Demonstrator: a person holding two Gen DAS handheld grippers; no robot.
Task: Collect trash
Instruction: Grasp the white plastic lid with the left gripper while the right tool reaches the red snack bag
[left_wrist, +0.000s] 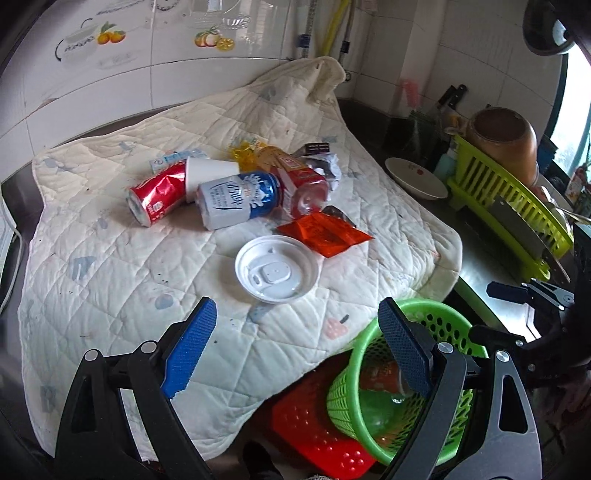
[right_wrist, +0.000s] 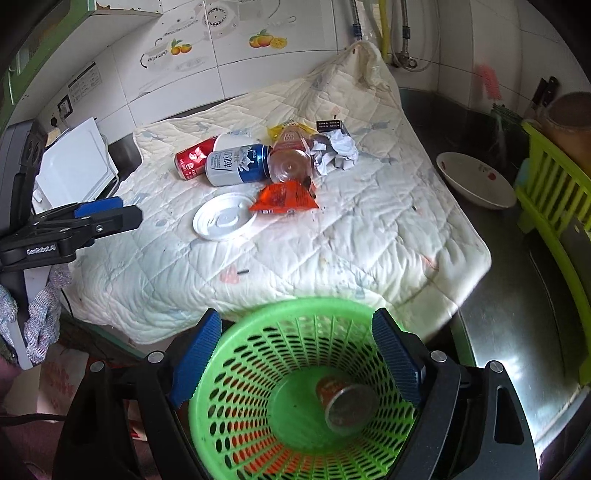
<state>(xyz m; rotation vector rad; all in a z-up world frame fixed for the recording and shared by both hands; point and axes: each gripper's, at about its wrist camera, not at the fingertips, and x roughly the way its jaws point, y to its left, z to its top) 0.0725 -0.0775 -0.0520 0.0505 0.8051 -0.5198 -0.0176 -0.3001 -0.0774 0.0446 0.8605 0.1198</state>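
A quilted cream cloth is spread over the dark counter, one corner bunched up against the tiled wall. A green mesh basket is seen below the cloth's near edge, above a red perforated crate; one can lies on its side at the basket bottom.

Trash is clustered mid-cloth: a blue-and-white can on its side, a crushed red can touching a white paper cup, a clear plastic bottle, crumpled paper, an orange packet, a yellow wrapper. A white cup lid lies apart, nearer the grippers.

The left gripper is held wide open over the cloth's near edge, nothing gripped. The right gripper is spread wide over the basket mouth, nothing between the pads.

A white bowl and lime dish rack are seen at right.
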